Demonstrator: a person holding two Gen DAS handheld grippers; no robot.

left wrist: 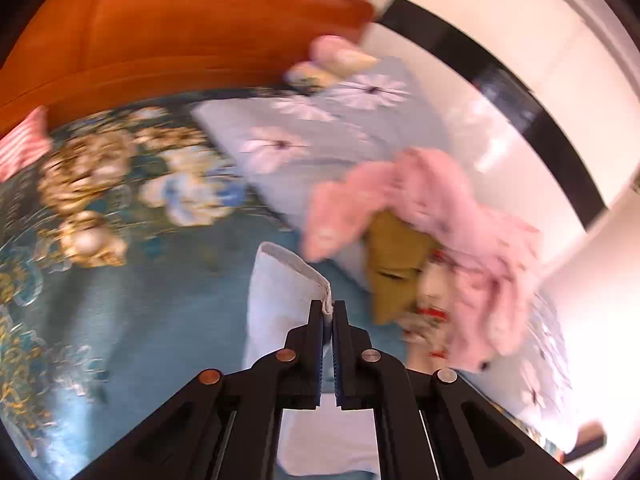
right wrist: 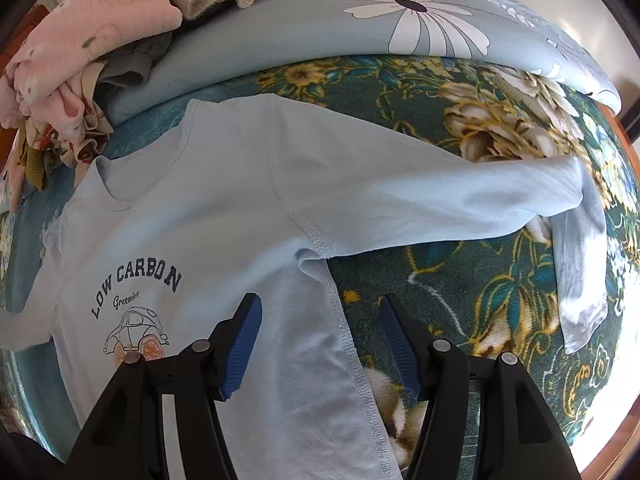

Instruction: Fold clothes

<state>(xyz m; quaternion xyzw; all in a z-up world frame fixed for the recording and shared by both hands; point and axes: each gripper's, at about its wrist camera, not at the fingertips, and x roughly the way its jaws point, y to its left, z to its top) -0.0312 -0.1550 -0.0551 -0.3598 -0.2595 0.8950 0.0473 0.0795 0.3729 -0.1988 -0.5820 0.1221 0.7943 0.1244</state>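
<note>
Right wrist view gives you the pale blue long-sleeved shirt (right wrist: 224, 208) lying front-up on the bed's teal floral blanket (right wrist: 460, 280), its printed chest lettering and little car drawing just ahead of your right gripper (right wrist: 320, 312). That gripper's jaws stand released, straddling the shirt's stitched side seam, one blue ribbed pad over the cloth, the other over bare blanket. One sleeve runs out flat toward the bed's far side, its cuff end folded back on itself. Open blanket lies between that sleeve and the body of the shirt, which gives you room there. A light blue daisy-print quilt (right wrist: 400, 12) bounds the shirt at the collar end, and a heap of soft garments (right wrist: 80, 52) in pink, beige and grey crowds the corner beside the neckline.

From the left wrist view, blurred, your left gripper (left wrist: 329, 312) has its jaws clenched on a hemmed edge of the same pale blue knit, which hangs below them. Ahead sit a fluffy pink garment (left wrist: 440, 220) on the quilt, and an orange wooden headboard (left wrist: 180, 28) closes off the bed's far edge.
</note>
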